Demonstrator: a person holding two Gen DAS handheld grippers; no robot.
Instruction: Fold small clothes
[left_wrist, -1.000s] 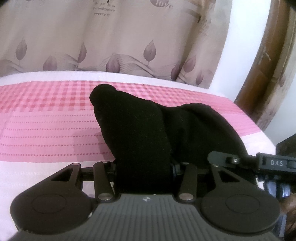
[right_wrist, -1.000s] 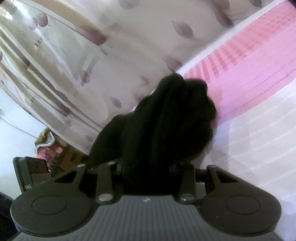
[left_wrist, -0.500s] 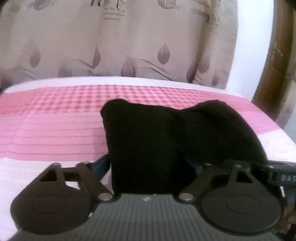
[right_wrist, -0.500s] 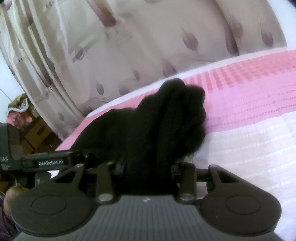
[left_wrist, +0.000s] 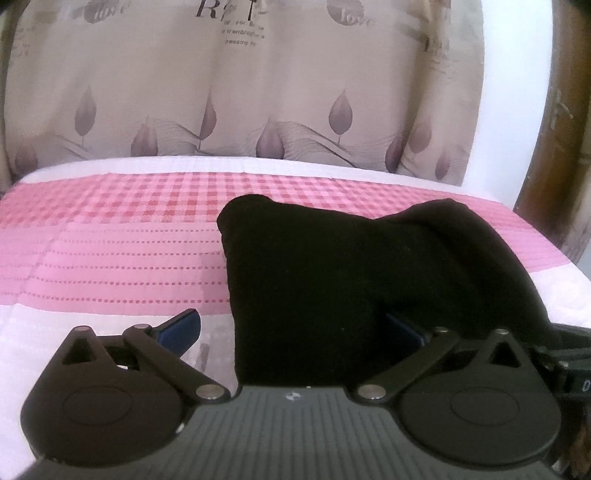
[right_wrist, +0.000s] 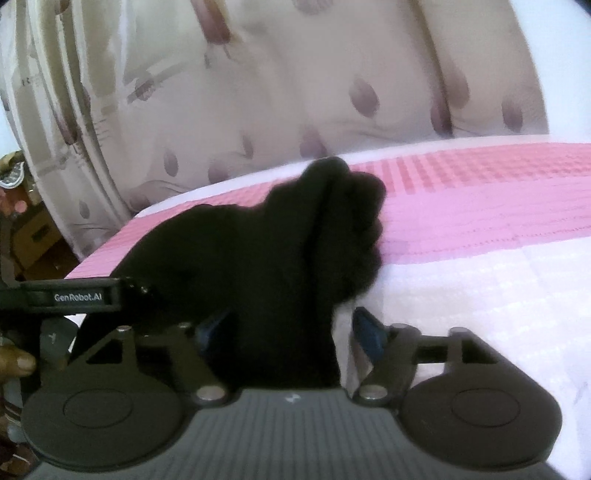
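Note:
A small black garment (left_wrist: 332, 266) lies bunched on the pink and white bedspread (left_wrist: 110, 251). My left gripper (left_wrist: 291, 325) is open, its blue pads (left_wrist: 181, 326) spread on either side of the cloth's near edge. The garment also shows in the right wrist view (right_wrist: 280, 266), standing up in a ridge. My right gripper (right_wrist: 291, 325) is open too, with its blue pads (right_wrist: 369, 328) apart around the cloth. The left gripper's body (right_wrist: 74, 295) shows at the left of the right wrist view.
A beige curtain with leaf prints (left_wrist: 240, 92) hangs behind the bed. A brown wooden door frame (left_wrist: 554, 147) stands at the right. The bed's far edge (right_wrist: 221, 184) curves off left, with furniture (right_wrist: 33, 236) beyond it.
Both grippers were shut on the black garment and have opened, the left first, then the right. The cloth has dropped lower and spread onto the bedspread.

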